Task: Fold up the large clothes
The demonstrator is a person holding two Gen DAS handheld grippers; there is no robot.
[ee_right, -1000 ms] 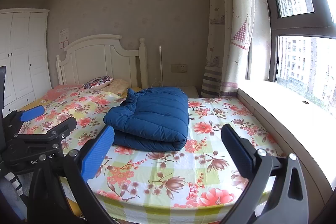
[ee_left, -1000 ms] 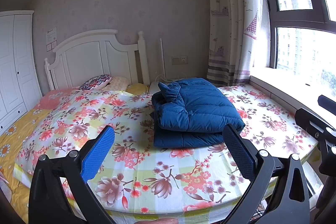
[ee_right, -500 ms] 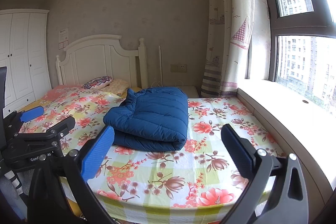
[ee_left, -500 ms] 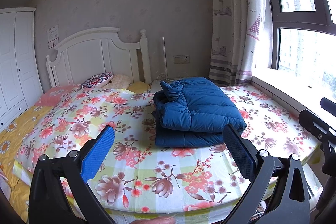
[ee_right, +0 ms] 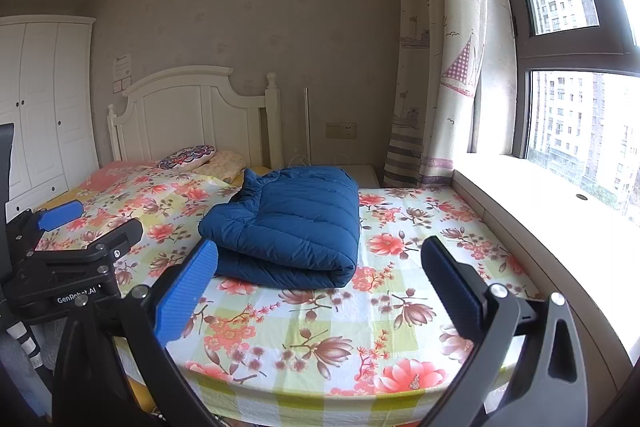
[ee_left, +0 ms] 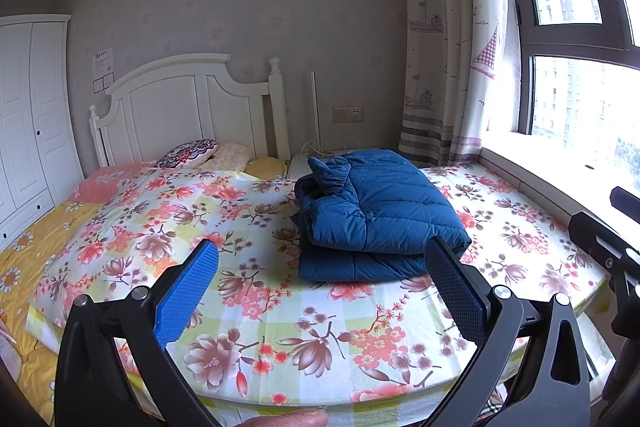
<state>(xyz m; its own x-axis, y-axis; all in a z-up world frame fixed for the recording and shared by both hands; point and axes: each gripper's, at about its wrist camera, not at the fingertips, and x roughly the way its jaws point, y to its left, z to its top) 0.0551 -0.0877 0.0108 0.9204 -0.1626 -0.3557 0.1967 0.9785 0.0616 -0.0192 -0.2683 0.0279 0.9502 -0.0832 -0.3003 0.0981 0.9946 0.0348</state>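
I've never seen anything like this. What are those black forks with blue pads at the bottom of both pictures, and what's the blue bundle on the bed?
They are two hand-held grippers, one in each of a person's hands, each with a camera looking out between its two fingers. One picture comes from the left gripper, the other from the right gripper. Both stand open and hold nothing. The blue bundle is a padded jacket, folded into a thick stack, lying on the flowered bedsheet. Pillows lie by the white headboard.

One folded blue down jacket (ee_left: 376, 211) lies on one floral bedsheet (ee_left: 280, 307). Two pillows sit at the headboard: one patterned (ee_left: 188, 154), one cream (ee_left: 232, 151). Two grippers show, left (ee_left: 320, 287) and right (ee_right: 320, 287).
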